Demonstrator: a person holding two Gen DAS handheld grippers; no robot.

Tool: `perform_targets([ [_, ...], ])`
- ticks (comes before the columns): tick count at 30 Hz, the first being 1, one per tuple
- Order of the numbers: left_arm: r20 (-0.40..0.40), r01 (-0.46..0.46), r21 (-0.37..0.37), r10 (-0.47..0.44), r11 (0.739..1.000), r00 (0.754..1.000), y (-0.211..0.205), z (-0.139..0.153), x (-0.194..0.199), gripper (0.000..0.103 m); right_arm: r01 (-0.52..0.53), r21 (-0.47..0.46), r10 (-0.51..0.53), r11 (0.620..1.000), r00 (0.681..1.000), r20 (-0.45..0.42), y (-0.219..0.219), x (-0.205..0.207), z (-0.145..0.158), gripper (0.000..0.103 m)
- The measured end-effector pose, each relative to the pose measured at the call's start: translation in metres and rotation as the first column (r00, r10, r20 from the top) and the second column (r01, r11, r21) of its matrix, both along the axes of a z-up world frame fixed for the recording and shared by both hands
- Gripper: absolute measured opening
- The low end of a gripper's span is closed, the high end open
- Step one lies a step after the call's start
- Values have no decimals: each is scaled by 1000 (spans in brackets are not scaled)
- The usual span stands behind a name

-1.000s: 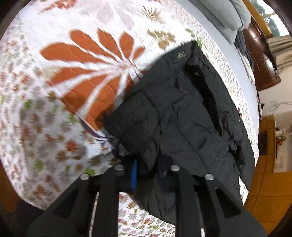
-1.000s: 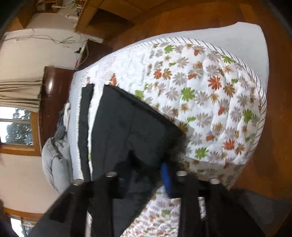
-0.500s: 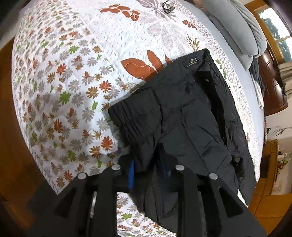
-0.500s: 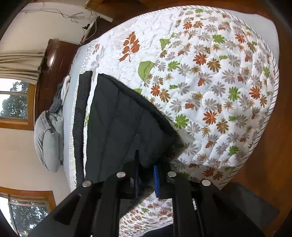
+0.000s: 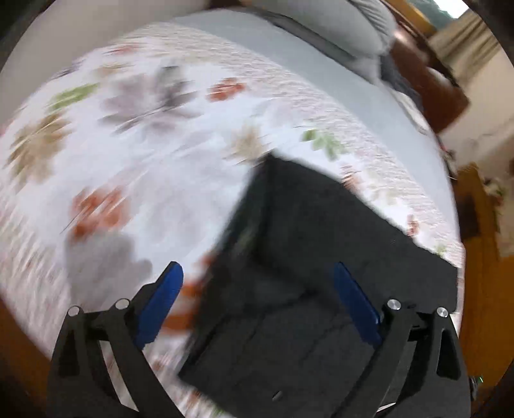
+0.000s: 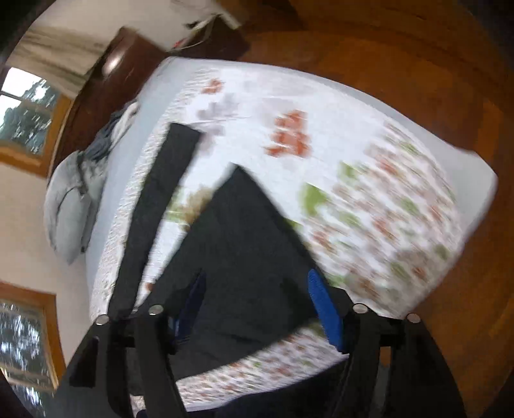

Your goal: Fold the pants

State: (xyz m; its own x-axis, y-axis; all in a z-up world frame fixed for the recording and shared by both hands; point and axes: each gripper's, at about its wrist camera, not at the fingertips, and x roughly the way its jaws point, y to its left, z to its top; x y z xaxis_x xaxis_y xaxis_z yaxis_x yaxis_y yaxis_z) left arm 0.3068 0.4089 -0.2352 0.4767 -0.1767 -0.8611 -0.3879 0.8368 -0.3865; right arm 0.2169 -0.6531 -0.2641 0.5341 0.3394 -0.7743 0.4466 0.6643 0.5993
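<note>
The black pants (image 5: 308, 267) lie folded flat on the floral quilt (image 5: 135, 167), blurred by motion. They also show in the right wrist view (image 6: 237, 244), with a separate black strip (image 6: 154, 205) lying to their left. My left gripper (image 5: 257, 289) is open and empty above the pants' near edge. My right gripper (image 6: 257, 299) is open and empty above the pants' near end.
Grey pillows (image 5: 337, 29) lie at the head of the bed, also in the right wrist view (image 6: 70, 205). A dark wooden headboard (image 6: 106, 83) and windows stand behind. Wooden floor (image 6: 417, 80) surrounds the bed's edge.
Both grippers were shut on the pants' fabric; now both are open and pulled back, and the pants lie folded on the quilt. Both views are swinging fast.
</note>
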Motion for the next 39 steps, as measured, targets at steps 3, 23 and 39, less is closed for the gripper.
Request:
perform_targets([
  [3,-16,78,-57,-79,995,997,1,-14,66,95,-72,5,72,997,997,7,21,51,4,80],
  [23,-115,286,-192,-311,939,943,15,-115,194,27,-380,-68,379,923,925,-27,75,299,-7,85],
  [39,-164,169,-122,-188,978,968,20,-126,196,17,-564,-125,541,816,822,-179,79,483,-61,86],
])
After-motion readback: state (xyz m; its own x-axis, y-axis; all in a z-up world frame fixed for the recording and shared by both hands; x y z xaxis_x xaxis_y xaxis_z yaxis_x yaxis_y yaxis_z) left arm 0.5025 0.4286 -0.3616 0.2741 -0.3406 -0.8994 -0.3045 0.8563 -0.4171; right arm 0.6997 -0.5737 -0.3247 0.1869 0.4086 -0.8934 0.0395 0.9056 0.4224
